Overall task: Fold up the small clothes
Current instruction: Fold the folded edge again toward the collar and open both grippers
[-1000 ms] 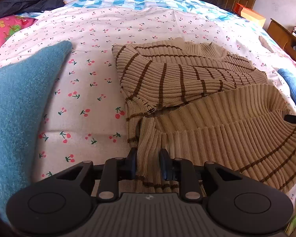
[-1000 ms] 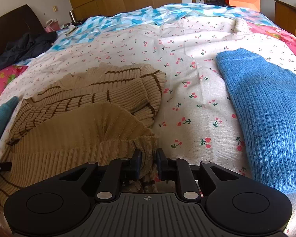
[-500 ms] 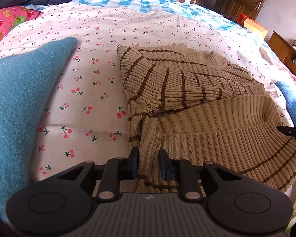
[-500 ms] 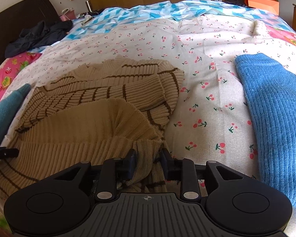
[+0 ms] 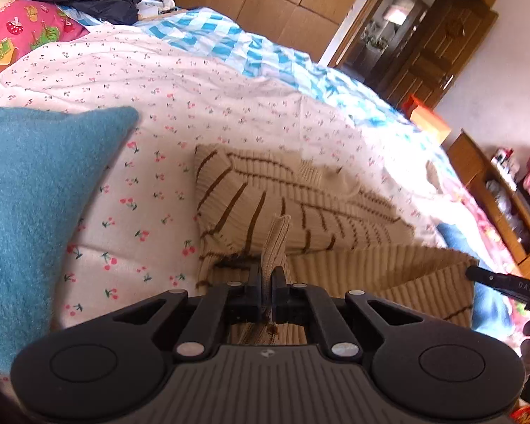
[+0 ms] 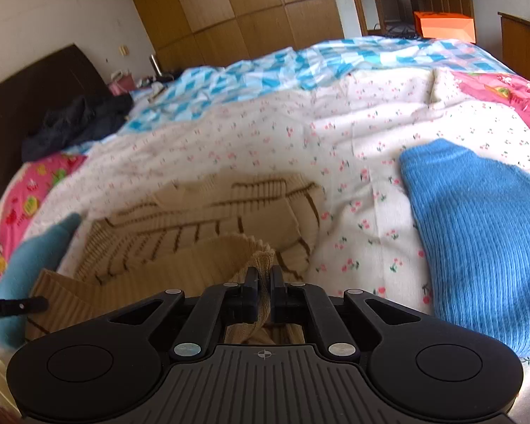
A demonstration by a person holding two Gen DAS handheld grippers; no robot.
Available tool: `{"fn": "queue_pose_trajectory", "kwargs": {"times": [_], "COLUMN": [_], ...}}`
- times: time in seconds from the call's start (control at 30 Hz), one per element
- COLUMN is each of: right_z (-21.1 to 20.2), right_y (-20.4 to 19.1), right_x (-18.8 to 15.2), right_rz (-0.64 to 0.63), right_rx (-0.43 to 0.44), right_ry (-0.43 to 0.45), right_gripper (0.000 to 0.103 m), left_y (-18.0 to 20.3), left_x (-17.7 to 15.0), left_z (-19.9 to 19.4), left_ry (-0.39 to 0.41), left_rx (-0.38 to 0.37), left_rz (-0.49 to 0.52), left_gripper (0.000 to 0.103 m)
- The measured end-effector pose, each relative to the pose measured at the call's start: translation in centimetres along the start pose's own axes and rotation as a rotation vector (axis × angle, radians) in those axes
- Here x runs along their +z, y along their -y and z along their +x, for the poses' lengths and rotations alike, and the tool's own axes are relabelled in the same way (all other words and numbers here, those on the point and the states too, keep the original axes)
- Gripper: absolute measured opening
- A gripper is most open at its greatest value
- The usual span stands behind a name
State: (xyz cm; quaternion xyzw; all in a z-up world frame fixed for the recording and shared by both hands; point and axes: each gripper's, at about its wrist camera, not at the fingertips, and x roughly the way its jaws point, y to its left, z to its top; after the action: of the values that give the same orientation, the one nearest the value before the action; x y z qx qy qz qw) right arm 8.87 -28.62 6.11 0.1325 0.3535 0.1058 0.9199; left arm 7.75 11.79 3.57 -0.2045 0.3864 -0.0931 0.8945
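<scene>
A home bedroom: a bed under patterned sheets, with wooden wardrobes along the wall.

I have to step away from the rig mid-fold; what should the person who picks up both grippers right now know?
Left gripper: shut on the near hem of the beige striped sweater, at its left corner.
Right gripper: shut on the same hem at its right corner, sweater bunched between the pads.
The sweater lies on the cherry-print sheet, sleeves already folded in across the body, hem lifted off the bed.
A teal garment lies to its left, a blue sweater to its right.
Left to do, probably: carry the hem forward onto the collar end, release, smooth.
</scene>
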Motion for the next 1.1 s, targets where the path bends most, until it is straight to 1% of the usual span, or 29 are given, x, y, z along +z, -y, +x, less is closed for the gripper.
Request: {"fn": "queue_pose_trajectory", "kwargs": {"times": [0.1,0.17,0.23,0.27,0.3,0.37,0.43,0.47,0.53,0.57,0.6,0.77,0.87,0.97,1.03,1.1], "right_z": [-2.1,-3.1,-3.4,-3.1,-2.2,1.3,6.6,8.9,13.0,14.1,14.7,14.8,14.1,13.3,13.7,15.3], "right_y": [-1.3,-2.2,-2.8,-3.0,-2.9,-2.2,-0.8,-0.1,1.6,2.1,2.4,1.9,1.2,1.0,1.3,1.8], "right_x": [2.4,4.0,5.1,5.6,6.0,6.5,6.3,6.1,5.2,5.0,4.6,4.5,5.5,6.3,6.7,6.7], "right_rz": [-0.018,-0.029,-0.028,-0.027,-0.027,-0.017,-0.01,-0.007,0.032,0.044,0.044,0.01,0.017,0.05,0.064,0.06], "right_rx": [0.027,0.037,0.031,0.009,-0.017,-0.077,-0.152,-0.192,-0.22,-0.228,-0.24,-0.228,-0.194,-0.178,-0.203,-0.232], "right_ry": [0.125,0.22,0.306,0.346,0.363,0.334,0.243,0.19,0.076,0.046,0.035,0.053,0.086,0.137,0.151,0.119], "right_gripper": [0.005,0.005,0.005,0.005,0.005,0.005,0.005,0.005,0.005,0.005,0.005,0.005,0.005,0.005,0.005,0.005], "left_y": [0.2,0.3,0.3,0.2,-0.1,-1.1,-2.1,-2.7,-3.4,-3.7,-3.7,-4.4,-4.4,-4.1,-3.8,-4.1], "left_x": [2.2,3.7,5.1,5.6,6.2,7.1,7.4,7.2,6.7,6.2,5.6,5.2,5.9,7.0,7.5,7.8], "left_z": [-1.8,-2.9,-3.2,-2.9,-2.2,0.7,4.6,6.8,10.1,11.0,11.6,11.3,10.6,10.1,10.5,11.7], "left_ry": [0.098,0.178,0.258,0.282,0.3,0.287,0.24,0.197,0.125,0.106,0.099,0.112,0.138,0.171,0.186,0.172], "left_rx": [-0.061,-0.081,-0.077,-0.062,-0.037,0.012,0.065,0.104,0.141,0.152,0.172,0.184,0.164,0.128,0.151,0.172], "left_rz": [-0.04,-0.052,-0.055,-0.05,-0.046,-0.054,-0.051,-0.049,-0.055,-0.051,-0.047,-0.059,-0.073,-0.09,-0.072,-0.061], "left_gripper": [0.01,0.01,0.01,0.01,0.01,0.01,0.01,0.01,0.01,0.01,0.01,0.01,0.01,0.01,0.01,0.01]}}
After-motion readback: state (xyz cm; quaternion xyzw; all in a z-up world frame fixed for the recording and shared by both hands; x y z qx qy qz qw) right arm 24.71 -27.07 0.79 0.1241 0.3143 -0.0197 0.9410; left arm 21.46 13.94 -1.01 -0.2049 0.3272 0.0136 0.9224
